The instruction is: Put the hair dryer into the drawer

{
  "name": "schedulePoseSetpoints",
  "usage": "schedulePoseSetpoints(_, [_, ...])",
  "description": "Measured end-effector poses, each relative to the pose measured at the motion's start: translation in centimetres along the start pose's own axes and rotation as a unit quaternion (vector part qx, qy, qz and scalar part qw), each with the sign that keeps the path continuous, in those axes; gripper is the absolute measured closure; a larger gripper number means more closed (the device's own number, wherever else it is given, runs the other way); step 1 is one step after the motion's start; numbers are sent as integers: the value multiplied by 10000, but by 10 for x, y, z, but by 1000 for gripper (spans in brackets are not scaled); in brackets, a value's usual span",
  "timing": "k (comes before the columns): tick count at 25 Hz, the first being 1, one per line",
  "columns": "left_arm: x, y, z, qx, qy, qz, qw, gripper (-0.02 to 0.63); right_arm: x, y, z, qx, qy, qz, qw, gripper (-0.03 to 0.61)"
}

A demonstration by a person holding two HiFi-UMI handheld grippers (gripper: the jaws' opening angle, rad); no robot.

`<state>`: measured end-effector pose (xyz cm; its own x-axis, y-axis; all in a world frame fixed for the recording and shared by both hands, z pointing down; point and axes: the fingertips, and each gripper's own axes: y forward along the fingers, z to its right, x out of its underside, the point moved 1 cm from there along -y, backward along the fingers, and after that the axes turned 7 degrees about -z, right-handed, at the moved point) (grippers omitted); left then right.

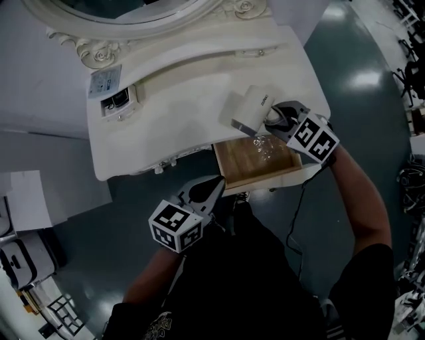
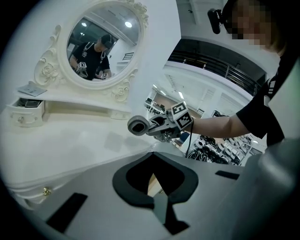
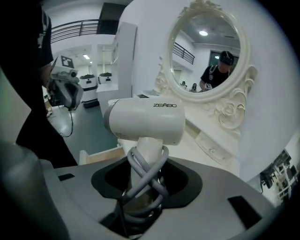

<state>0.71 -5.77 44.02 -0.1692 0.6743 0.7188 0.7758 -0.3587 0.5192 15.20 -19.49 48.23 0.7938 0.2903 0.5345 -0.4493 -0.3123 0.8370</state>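
Observation:
The white hair dryer (image 1: 251, 108) hangs over the dressing table's right side, just behind the open wooden drawer (image 1: 264, 179). My right gripper (image 1: 273, 119) is shut on its handle. In the right gripper view the grey cord is wound round the handle (image 3: 140, 154) between the jaws, and the barrel (image 3: 145, 119) lies level above them. The left gripper view shows the dryer (image 2: 139, 125) held up over the table edge. My left gripper (image 1: 211, 189) is by the drawer's near left corner, open and empty; a strip of drawer wood (image 2: 152, 183) shows through its jaws.
The white dressing table (image 1: 179, 99) carries an oval mirror (image 1: 133, 10) at the back and a small trinket drawer box (image 1: 118, 101) with a card (image 1: 105, 81) at its left. Something clear glints inside the drawer (image 1: 265, 143). White boxes (image 1: 26, 259) stand on the floor at the left.

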Motion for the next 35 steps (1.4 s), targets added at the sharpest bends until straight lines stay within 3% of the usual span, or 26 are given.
schedulePoseSetpoints(8, [27, -20, 3, 167, 36, -150, 9997, 611, 12, 9, -83, -491, -960, -553, 9926, 380])
schedulePoseSetpoints(15, [43, -24, 3, 226, -57, -264, 9994, 611, 38, 37, -115, -926, -1525, -1017, 9787, 380])
schedulePoseSetpoints(24, [60, -13, -1, 55, -265, -390, 9989, 611, 78, 82, -128, -1361, -2088, -1328, 9593, 380])
schedulePoseSetpoints(35, [71, -1, -13, -256, -609, -447, 9968, 611, 101, 140, -130, -1857, -2253, -1425, 9458, 380])
